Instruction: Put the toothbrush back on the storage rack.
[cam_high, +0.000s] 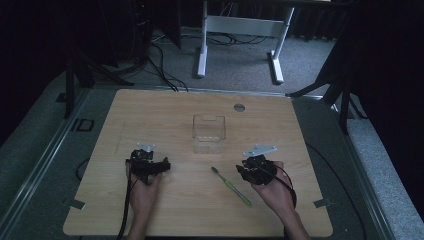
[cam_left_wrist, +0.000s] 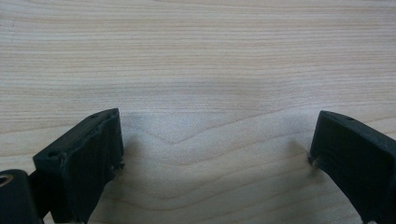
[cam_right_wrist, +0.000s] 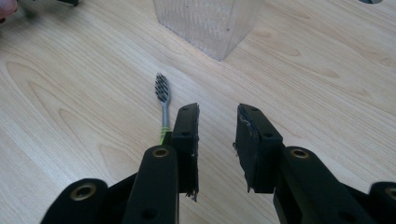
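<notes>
Seen from above: a pale wooden table (cam_high: 165, 107) with rounded corners, dark floor and cables beyond its far edge. Near the table's middle, slightly toward the far edge, a clear square box (cam_high: 209, 133), upright and open at the top. Close to the far edge, a small round grey cap (cam_high: 239, 107) set into the wood.

Toward the near edge, between the two hands, a toothbrush (cam_high: 231, 186) lying flat — dark bristle head pointing toward the box, green handle angling toward the near right corner. Touching neither gripper.

Left gripper (cam_high: 148, 165) held in the left hand (cam_high: 143, 192) near the near left part of the table, a grey plate on top. From its own camera, jaws spread wide apart over bare wood grain, nothing between them.

Right gripper (cam_high: 256, 169) held in the right hand (cam_high: 272, 192), just right of the toothbrush, also with a grey plate on top. From its own camera, jaws (cam_right_wrist: 217, 135) parted by a narrow gap and empty; toothbrush (cam_right_wrist: 163, 100) just beside the left-hand jaw, its handle passing behind that jaw, bristles facing up. Box (cam_right_wrist: 208, 23) farther ahead, ribbed clear walls resting on the table.
</notes>
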